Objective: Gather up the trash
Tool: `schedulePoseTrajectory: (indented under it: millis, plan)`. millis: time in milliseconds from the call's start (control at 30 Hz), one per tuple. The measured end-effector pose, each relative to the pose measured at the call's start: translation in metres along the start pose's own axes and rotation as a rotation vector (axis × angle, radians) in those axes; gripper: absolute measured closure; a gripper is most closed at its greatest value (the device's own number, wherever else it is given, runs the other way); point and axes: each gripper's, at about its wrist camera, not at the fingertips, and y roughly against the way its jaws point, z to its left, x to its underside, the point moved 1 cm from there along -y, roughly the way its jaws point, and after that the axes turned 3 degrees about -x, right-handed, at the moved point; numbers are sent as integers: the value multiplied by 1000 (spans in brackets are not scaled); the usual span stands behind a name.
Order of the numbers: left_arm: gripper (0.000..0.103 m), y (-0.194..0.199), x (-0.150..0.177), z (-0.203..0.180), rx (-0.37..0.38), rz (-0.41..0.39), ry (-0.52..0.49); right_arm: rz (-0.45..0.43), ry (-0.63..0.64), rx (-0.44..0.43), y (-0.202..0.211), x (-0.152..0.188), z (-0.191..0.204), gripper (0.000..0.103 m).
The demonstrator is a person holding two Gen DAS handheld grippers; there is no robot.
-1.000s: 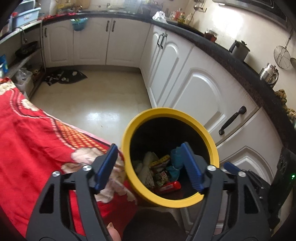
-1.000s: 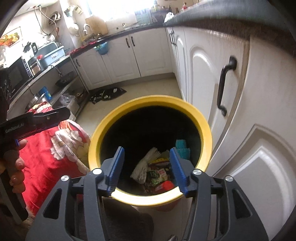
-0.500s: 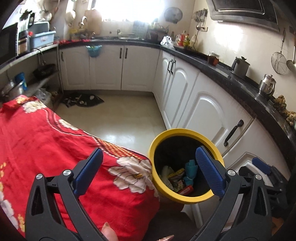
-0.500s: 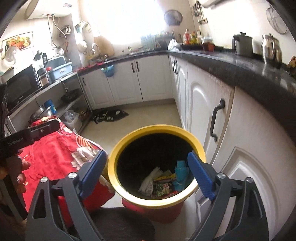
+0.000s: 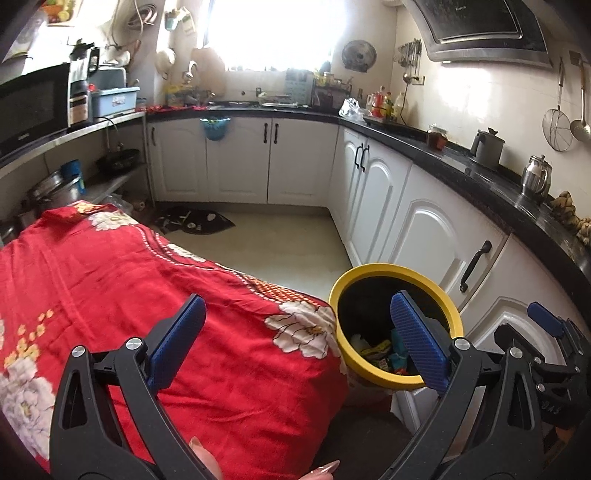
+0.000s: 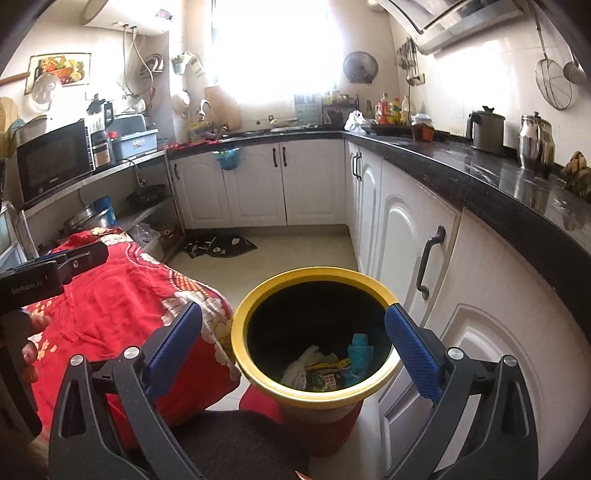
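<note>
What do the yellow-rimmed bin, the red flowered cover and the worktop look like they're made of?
Bin: likely moulded plastic, with a smooth matte yellow rim, a dark inside and a red lower body.
Red flowered cover: woven fabric; it creases and drapes over the edge.
Worktop: probably polished dark stone such as granite; it is speckled and mirrors the window light.

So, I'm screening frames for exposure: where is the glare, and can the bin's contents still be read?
Left wrist view: the window is blown out white; the trash in the yellow bin is dim. Right wrist view: the same glare, but the wrappers show clearly against the bin's black inside.
</note>
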Motion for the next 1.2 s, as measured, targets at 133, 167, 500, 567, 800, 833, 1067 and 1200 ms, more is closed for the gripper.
schedulePoseTrajectory:
  millis: [133, 167, 500, 567, 800, 833, 1067, 1200]
  plan:
    - [11, 10, 13, 4, -15, -23, 12, -50, 12, -1, 12, 9, 9, 7]
    - [11, 13, 16, 5, -19, -27, 13, -61, 19, 2, 14, 11, 10, 7]
    - [11, 36, 39, 5, -30, -128, -7, -199, 75, 48, 36, 37, 33, 6]
    - [11, 39, 43, 5, -34, -139, -13, -224, 77, 52, 41, 38, 37, 6]
    - [11, 50, 44, 9, -37, -180, 10, -281, 54, 75, 50, 36, 34, 6]
    - [11, 50, 44, 10, -37, -182, 14, -287, 49, 78, 52, 35, 33, 6]
    - [11, 53, 44, 8, -34, -183, 14, -292, 45, 82, 54, 35, 34, 6]
    - [11, 53, 44, 8, -34, -182, 19, -292, 46, 84, 54, 35, 34, 6]
